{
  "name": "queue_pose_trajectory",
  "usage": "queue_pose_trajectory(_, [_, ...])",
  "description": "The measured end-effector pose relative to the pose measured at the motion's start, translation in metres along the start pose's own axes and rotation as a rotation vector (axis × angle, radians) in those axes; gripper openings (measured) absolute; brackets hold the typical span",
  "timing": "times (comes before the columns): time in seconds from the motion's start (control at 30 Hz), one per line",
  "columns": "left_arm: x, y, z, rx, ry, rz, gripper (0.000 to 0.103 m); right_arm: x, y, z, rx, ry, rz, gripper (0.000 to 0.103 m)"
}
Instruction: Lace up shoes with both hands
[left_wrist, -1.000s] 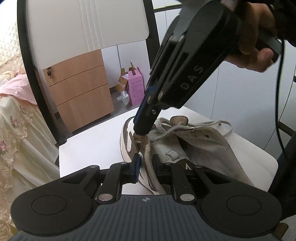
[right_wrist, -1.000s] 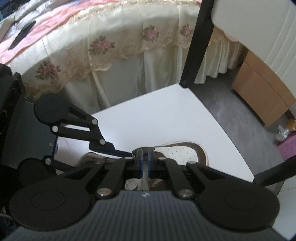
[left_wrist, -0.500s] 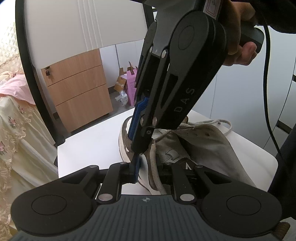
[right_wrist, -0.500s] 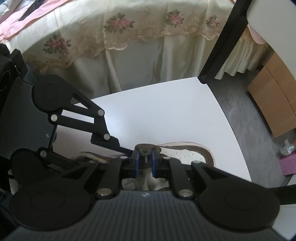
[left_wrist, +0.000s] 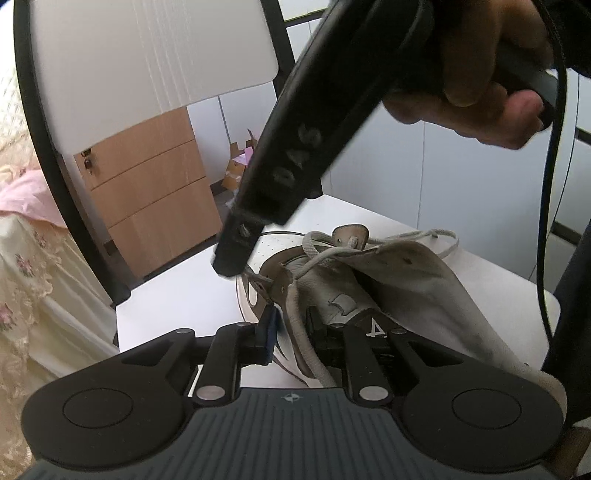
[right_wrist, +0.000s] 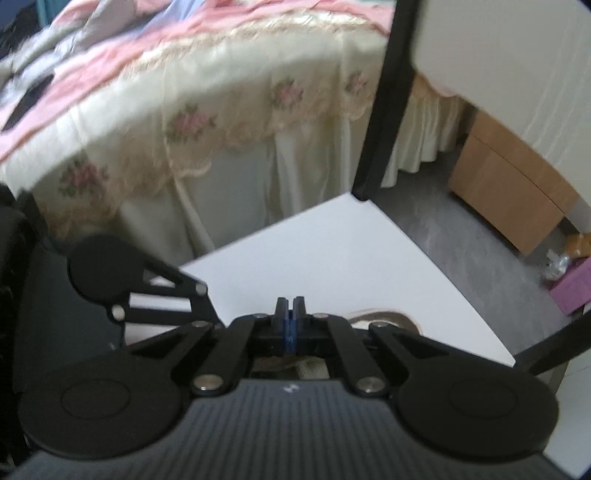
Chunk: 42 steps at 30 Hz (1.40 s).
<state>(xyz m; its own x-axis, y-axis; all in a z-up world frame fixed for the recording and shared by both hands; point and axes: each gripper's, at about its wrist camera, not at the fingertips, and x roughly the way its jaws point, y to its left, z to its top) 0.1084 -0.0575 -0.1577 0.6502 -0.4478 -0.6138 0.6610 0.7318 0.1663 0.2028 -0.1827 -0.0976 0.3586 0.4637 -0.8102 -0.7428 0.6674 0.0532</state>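
A white and grey sneaker (left_wrist: 399, 280) with brown trim lies on the white chair seat (left_wrist: 184, 295); its toe (right_wrist: 384, 317) shows in the right wrist view. A beige lace (left_wrist: 332, 254) runs loosely across the tongue. My left gripper (left_wrist: 291, 330) is at the near side of the shoe, shut on the brown eyelet flap and the lace lying along it. My right gripper (left_wrist: 231, 264) comes down from the upper right and hovers just left of the toe. Its blue pads (right_wrist: 290, 326) are pressed together. A thin strand of lace runs from its tip to the shoe.
The chair's white back (left_wrist: 147, 55) on a black frame rises behind the seat. A wooden drawer unit (left_wrist: 155, 192) and a pink box (right_wrist: 572, 288) are on the floor beyond. A bed with a floral lace skirt (right_wrist: 184, 129) is beside the chair. A hand (left_wrist: 480, 92) holds the right gripper.
The right gripper stood slightly open at the eyelet half a second ago; it has shut and pulled up and away from the shoe. The left gripper keeps its hold.
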Motion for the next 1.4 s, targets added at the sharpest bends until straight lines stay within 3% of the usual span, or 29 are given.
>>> queue_pose_trajectory(0.13, [0.000, 0.002, 0.000, -0.021, -0.001, -0.004, 0.018, -0.011, -0.010, -0.002, 0.066, -0.082, -0.020, 0.002])
queue_pose_trajectory(0.3, [-0.001, 0.005, 0.001, -0.072, 0.006, -0.012, 0.018, -0.015, -0.035, -0.011, 0.258, -0.120, -0.001, 0.007])
queue_pose_trajectory(0.37, [0.000, 0.007, 0.001, -0.091, 0.009, -0.017, 0.017, -0.012, -0.036, -0.017, 0.303, -0.124, 0.032, 0.019])
queue_pose_trajectory(0.4, [0.001, 0.007, 0.002, -0.098, 0.011, -0.018, 0.017, -0.010, -0.035, -0.020, 0.317, -0.129, 0.035, 0.039])
queue_pose_trajectory(0.43, [0.002, 0.007, 0.002, -0.105, 0.013, -0.019, 0.017, -0.010, -0.032, -0.023, 0.322, -0.139, 0.039, 0.042])
queue_pose_trajectory(0.5, [0.003, 0.009, 0.003, -0.113, 0.016, -0.021, 0.017, -0.006, -0.024, -0.026, 0.333, -0.151, 0.047, 0.037])
queue_pose_trajectory(0.53, [0.002, 0.009, 0.002, -0.116, 0.017, -0.022, 0.017, -0.003, -0.022, -0.028, 0.336, -0.151, 0.044, 0.021])
queue_pose_trajectory(0.67, [0.001, 0.009, 0.001, -0.120, 0.018, -0.023, 0.017, 0.008, -0.012, -0.031, 0.363, -0.153, -0.036, 0.004])
queue_pose_trajectory(0.97, [-0.002, 0.005, 0.000, -0.092, 0.013, -0.016, 0.017, -0.016, 0.008, -0.020, 0.404, -0.295, -0.115, 0.003])
queue_pose_trajectory(1.27, [-0.003, 0.000, -0.004, -0.076, 0.004, 0.002, 0.017, -0.121, 0.023, 0.026, 0.407, -0.561, -0.175, 0.003])
queue_pose_trajectory(1.4, [0.009, 0.009, -0.001, -0.074, 0.005, 0.010, 0.018, -0.156, 0.038, 0.050, 0.381, -0.636, -0.212, 0.003])
